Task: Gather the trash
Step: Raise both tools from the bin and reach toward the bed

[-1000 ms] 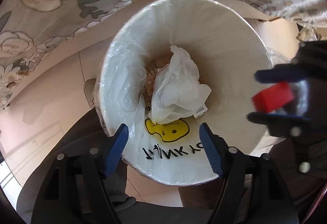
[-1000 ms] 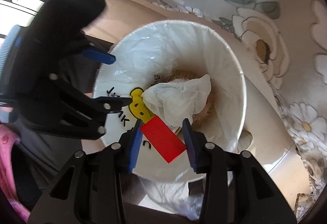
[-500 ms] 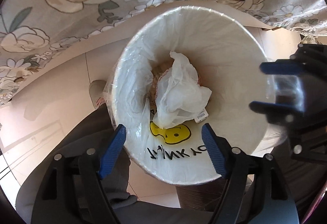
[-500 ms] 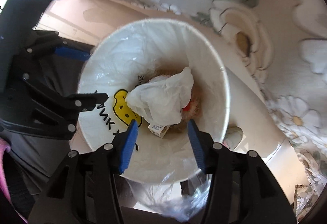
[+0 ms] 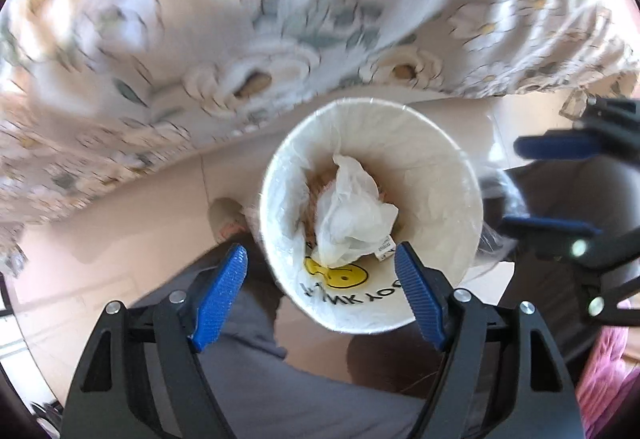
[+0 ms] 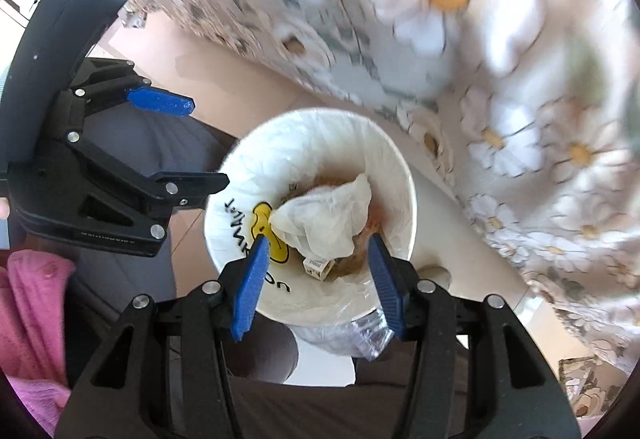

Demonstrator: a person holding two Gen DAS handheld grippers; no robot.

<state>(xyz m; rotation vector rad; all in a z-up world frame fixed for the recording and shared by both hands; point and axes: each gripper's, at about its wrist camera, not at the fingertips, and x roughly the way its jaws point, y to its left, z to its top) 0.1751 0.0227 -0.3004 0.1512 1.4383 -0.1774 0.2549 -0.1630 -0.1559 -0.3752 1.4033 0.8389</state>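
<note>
Gaping ribbed tongs (image 6: 316, 283) over round bin (image 6: 394, 163).

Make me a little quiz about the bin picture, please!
1. True or false: the right gripper holds a red block.
2. What lies on top in the bin? A) white bag B) banana C) shoe
3. Fill in: the face printed inside the bin is coloured ____.

Key: 1 false, both grippers, left too, are open and hold nothing; 2 A; 3 yellow.
</note>
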